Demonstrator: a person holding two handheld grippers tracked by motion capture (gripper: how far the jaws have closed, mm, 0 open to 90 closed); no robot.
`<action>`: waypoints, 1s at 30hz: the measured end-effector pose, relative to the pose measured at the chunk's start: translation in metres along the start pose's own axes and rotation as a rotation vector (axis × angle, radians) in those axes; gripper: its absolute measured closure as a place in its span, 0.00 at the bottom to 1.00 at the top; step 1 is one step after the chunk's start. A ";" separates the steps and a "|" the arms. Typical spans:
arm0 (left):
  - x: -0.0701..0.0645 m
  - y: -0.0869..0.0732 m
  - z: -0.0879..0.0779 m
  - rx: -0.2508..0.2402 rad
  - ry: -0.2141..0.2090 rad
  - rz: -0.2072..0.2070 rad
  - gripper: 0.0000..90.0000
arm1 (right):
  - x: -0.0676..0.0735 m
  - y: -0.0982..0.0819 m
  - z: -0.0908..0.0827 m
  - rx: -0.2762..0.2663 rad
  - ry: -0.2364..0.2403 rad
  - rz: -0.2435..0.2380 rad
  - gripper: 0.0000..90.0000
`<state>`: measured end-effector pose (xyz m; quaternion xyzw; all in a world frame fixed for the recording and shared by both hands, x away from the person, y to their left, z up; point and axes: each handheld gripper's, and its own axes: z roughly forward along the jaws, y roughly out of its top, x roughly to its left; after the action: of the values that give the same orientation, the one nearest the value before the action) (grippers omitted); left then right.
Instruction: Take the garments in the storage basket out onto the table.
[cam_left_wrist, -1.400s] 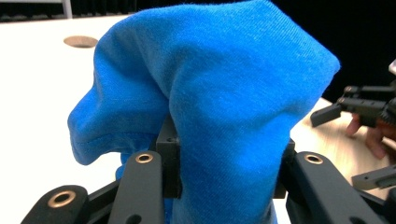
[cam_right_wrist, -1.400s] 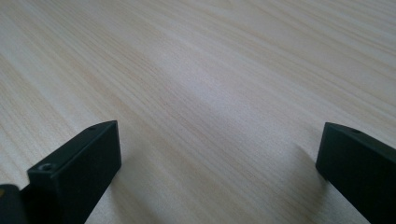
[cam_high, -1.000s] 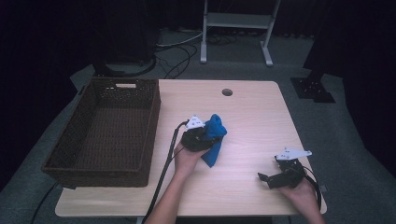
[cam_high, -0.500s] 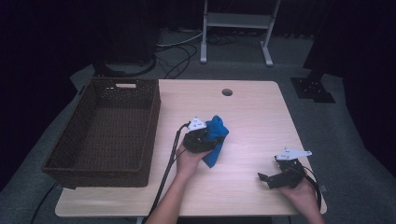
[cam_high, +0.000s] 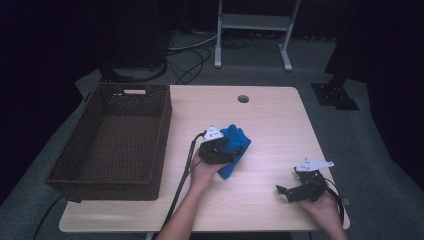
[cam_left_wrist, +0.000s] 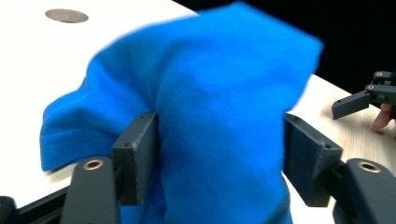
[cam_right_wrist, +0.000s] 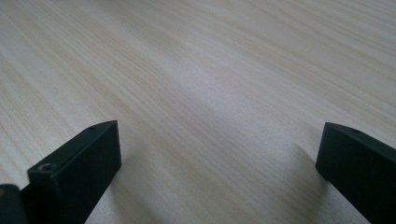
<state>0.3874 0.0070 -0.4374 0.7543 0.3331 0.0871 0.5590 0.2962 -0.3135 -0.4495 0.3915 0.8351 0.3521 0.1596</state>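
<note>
From the high view, the blue cloth (cam_high: 235, 145) lies bunched near the middle of the frame, on the pale wooden table (cam_high: 270, 120), and the left gripper (cam_high: 225, 149) sits right against its lower-left side, pointing toward the upper right. The heap runs from lower left to upper right, roughly along the line of that gripper. The right gripper (cam_high: 281, 190) rests in the lower right of the frame, well apart from the cloth, its tips pointing left. The wicker basket (cam_high: 65, 172) fills the left side of the frame, on the far side of the left hand from the cloth.

In the left gripper view, the cloth (cam_left_wrist: 210, 116) rises straight ahead and stands between the two black jaws. They have just been opening. The left pad lies against the fabric; at the right one a thin dark gap seems to show, so I judge the hold is loosened rather than clamped. The other gripper (cam_left_wrist: 359, 100) peeks in at the right edge.

In the right gripper view, the jaws stand wide apart over bare table (cam_right_wrist: 201, 93) with nothing between them.

Whatever comes next with the cloth, the left hand is plainly the nearer one.
</note>
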 end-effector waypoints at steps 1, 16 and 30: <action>0.000 0.000 0.000 0.000 0.000 0.000 0.33 | 0.000 0.000 0.000 0.000 0.000 0.000 0.00; 0.006 0.002 -0.007 -0.084 -0.029 -0.011 0.13 | 0.000 0.000 0.000 0.000 0.000 0.000 0.00; 0.003 0.001 -0.019 0.000 0.006 0.078 0.00 | 0.000 0.000 0.000 0.000 0.000 0.000 0.00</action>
<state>0.3805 0.0231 -0.4300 0.7663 0.3050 0.1109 0.5544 0.2963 -0.3135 -0.4494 0.3914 0.8351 0.3521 0.1595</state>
